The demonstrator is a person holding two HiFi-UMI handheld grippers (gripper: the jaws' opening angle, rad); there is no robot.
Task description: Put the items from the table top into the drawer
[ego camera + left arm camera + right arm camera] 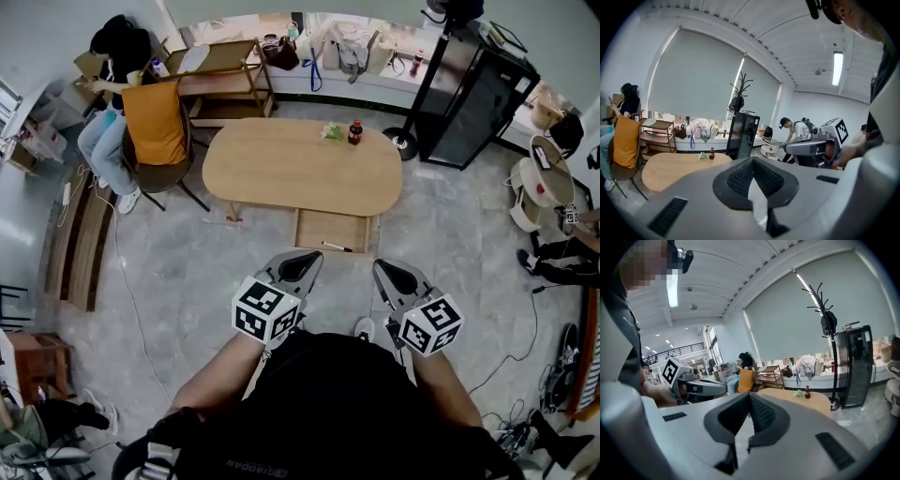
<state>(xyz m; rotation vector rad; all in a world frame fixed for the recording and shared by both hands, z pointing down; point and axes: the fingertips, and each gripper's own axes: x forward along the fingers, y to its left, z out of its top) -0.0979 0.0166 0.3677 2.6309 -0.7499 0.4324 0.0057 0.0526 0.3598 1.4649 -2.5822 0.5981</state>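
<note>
At the far edge of the oval table [300, 173] stand a red-capped bottle [355, 132] and a green item [332, 131]; only the head view shows the open drawer [314, 230]. Left gripper [302, 262] and right gripper [392, 273]: jaws closed, empty.

Beside bottle [355, 132], green item [332, 131] too small to identify.

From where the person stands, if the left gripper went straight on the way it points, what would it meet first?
Probably the black cabinet. The left gripper, jaws shut and empty, aims roughly level, above the wooden table, which lies lower and to the left. Nothing nearer shows, though depth is unclear.
</note>
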